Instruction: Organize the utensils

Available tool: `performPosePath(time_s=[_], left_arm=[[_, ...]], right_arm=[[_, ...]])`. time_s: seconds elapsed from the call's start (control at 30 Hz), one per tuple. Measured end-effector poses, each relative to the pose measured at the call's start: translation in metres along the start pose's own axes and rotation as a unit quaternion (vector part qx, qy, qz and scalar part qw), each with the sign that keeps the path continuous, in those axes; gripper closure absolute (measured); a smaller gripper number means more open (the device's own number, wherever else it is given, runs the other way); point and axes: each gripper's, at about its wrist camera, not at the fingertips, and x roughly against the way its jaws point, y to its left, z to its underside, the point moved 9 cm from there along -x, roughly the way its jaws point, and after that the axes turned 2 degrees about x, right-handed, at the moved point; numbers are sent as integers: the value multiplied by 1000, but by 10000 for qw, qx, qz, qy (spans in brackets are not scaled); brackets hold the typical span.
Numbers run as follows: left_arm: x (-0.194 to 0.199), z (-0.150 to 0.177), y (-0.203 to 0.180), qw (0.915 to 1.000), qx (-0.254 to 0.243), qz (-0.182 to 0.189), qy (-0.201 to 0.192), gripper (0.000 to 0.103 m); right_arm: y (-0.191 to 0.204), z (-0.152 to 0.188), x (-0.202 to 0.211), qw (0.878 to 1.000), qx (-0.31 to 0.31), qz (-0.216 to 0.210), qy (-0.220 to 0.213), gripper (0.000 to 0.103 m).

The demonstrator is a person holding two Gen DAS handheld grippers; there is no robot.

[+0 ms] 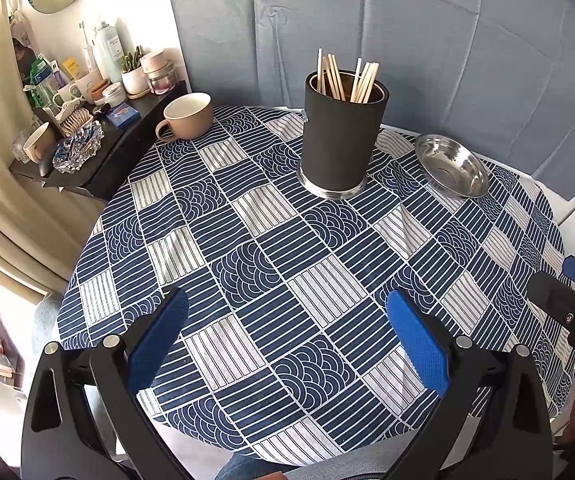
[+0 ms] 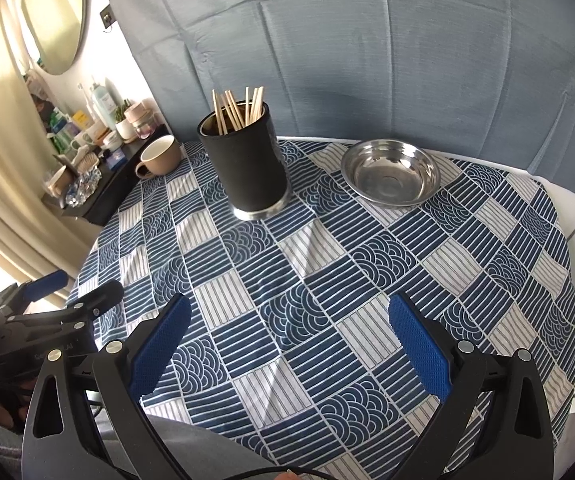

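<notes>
The chopsticks (image 1: pixel 345 78) are seen standing up in the black holder (image 1: pixel 341 140), with their tips poking out over the rim. In the left wrist view the holder is found at about 12 o'clock on the round table, far from the grippers. A shiny metal dish (image 1: pixel 451 166) is seen just beside the holder, at about 2 o'clock, and nothing is seen in it. A tan mug (image 1: pixel 187 116) is set at about 10 o'clock, near the table edge. The blue patterned tablecloth (image 1: pixel 287 264) is spread under all of them.

No loose sticks are seen on the cloth. So the sticks may already be tidied away, or they may be waiting to be taken out and sorted. It cannot be told which.

The left gripper (image 1: pixel 287 336) is held low at 6 o'clock, its blue fingers spread wide with nothing between them. The right gripper (image 2: pixel 289 336) is held the same way, spread wide and holding nothing.

The holder is tall and narrow, so it could be tipped over if it is bumped near the top. The sticks are thin and smooth, so one could slip out if it is pinched badly. The cloth could be dragged and wrinkled by a low finger, and the dish could be pushed along with it.
</notes>
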Motion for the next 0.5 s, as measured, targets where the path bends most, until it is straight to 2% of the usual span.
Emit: performPosePath(time_s=[0.5], left_arm=[[-4, 1, 1, 10000, -26, -13, 68, 6]], right_arm=[[-3, -1, -1, 10000, -73, 1, 13, 8]])
